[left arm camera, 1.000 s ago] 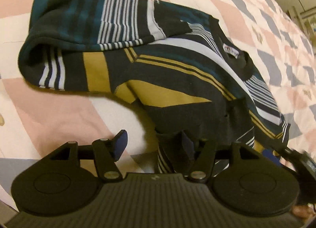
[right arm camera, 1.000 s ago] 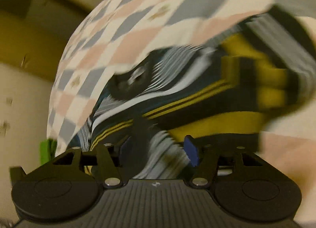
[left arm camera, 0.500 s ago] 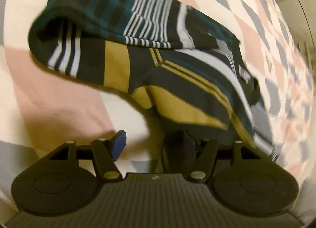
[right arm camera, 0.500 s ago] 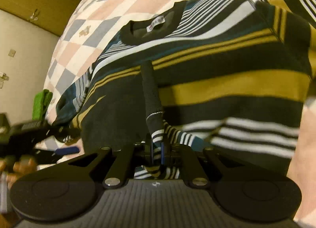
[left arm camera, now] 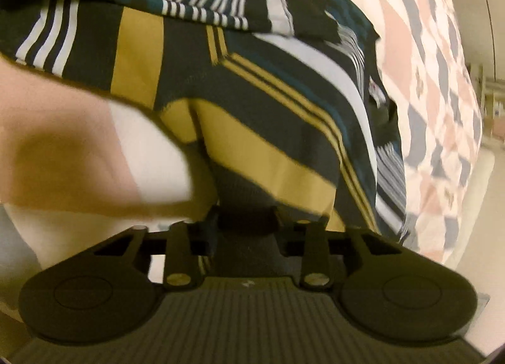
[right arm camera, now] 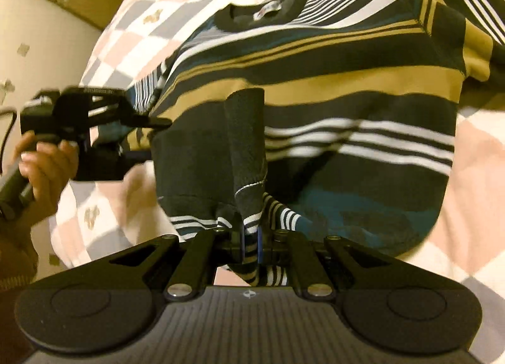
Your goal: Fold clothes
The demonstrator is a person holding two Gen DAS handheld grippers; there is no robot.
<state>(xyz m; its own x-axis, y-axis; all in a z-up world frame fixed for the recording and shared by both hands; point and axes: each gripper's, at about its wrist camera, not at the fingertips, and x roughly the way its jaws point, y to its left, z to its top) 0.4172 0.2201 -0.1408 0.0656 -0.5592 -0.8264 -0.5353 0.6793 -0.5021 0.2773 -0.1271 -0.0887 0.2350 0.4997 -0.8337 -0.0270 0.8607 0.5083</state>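
A striped sweater (right arm camera: 331, 105) in black, mustard, teal and white is spread on a checked quilt (right arm camera: 195, 1) of pink, grey and cream squares, and every place here is given relative to that sweater. Its round neckline, with a small white label (right arm camera: 268, 10) inside, is seen at the far side in the right wrist view, while one sleeve is folded across the body, as is shown at the top of the left wrist view. The right gripper (right arm camera: 251, 245) is closed tight on the near hem of the sweater, where a bunch of striped fabric is pinched between the blue pads (right arm camera: 260, 244) and a dark fold of cloth is drawn up from them. The left gripper (left arm camera: 247, 225) is set at the sweater's side edge; its jaws have just been closing, and dark ribbed fabric is caught between them, with the pads pressed against the cloth. In the right wrist view the left gripper (right arm camera: 157, 137) is seen from the side, clamped on that edge of the sweater, and its handle is held by a hand (right arm camera: 47, 162) off the sweater's left side. The left wrist view is blurred, so finer detail at its fingertips cannot be made out.
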